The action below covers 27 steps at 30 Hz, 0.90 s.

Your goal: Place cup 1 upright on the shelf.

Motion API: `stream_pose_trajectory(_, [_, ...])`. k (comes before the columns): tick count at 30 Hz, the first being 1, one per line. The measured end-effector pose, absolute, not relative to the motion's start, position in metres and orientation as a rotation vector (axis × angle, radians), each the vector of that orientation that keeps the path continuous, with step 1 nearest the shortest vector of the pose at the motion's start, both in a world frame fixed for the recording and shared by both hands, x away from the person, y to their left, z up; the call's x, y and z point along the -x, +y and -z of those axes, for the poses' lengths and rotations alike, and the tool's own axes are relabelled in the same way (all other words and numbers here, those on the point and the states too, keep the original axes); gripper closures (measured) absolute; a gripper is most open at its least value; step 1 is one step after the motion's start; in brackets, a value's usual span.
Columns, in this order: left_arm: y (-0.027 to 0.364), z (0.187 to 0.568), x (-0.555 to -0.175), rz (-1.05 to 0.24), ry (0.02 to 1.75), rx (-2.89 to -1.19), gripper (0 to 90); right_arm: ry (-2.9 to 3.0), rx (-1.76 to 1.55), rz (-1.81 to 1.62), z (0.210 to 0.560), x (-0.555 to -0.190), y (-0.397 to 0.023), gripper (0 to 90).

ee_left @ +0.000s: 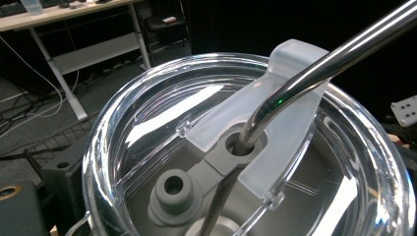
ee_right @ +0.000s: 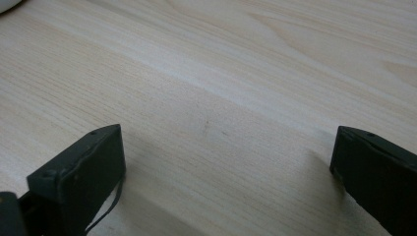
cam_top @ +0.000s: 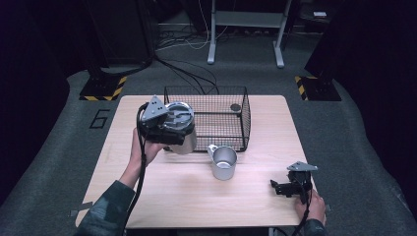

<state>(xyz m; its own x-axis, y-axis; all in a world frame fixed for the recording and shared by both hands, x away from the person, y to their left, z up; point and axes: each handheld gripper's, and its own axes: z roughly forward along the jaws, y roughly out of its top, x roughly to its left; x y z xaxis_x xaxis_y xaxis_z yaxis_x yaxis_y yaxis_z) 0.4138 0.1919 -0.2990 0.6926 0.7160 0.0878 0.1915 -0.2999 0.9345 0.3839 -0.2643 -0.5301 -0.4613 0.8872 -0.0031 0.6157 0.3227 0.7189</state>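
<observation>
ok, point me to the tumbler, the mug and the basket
tumbler (cam_top: pixel 184 140): high view, steel side wall below the lid, at the left gripper (cam_top: pixel 167 129).
mug (cam_top: pixel 225 170): high view, outer wall facing the camera.
basket (cam_top: pixel 246 118): high view, right wire wall.

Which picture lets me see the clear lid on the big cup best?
The left gripper view: the clear lid is huge there, with a metal straw going through its hole. The high view shows the lid small, beside the left gripper. The right gripper view looks at the bare table.
</observation>
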Motion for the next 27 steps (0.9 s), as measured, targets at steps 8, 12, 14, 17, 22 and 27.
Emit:
stream_pose_trajectory(8, [0.187, 0.295, -0.435, -0.648, 0.739, -1.848, 4.1, 2.196, -1.331, -0.929, 0.53, -0.384, -0.264, 0.0])
stream_pose_trajectory(12, [0.187, 0.293, -0.445, -0.66, 0.755, -1.85, 4.1, 2.196, -1.331, -0.929, 0.53, -0.384, -0.264, 0.0])
stream_pose_trajectory(14, [0.187, 0.293, -0.449, -0.659, 0.769, -1.843, 4.1, 2.196, -1.331, -0.929, 0.53, -0.384, -0.264, 0.0])
stream_pose_trajectory(17, [0.187, 0.292, -0.456, -0.662, 0.782, -1.839, 4.1, 2.196, -1.331, -0.929, 0.53, -0.384, -0.264, 0.0])
stream_pose_trajectory(22, [0.187, 0.294, -0.465, -0.66, 0.809, -1.829, 4.1, 2.197, -1.33, -0.929, 0.53, -0.384, -0.264, 0.0])
stream_pose_trajectory(27, [0.186, 0.295, -0.474, -0.664, 0.826, -1.819, 4.1, 2.196, -1.33, -0.929, 0.53, -0.384, -0.264, 0.0])
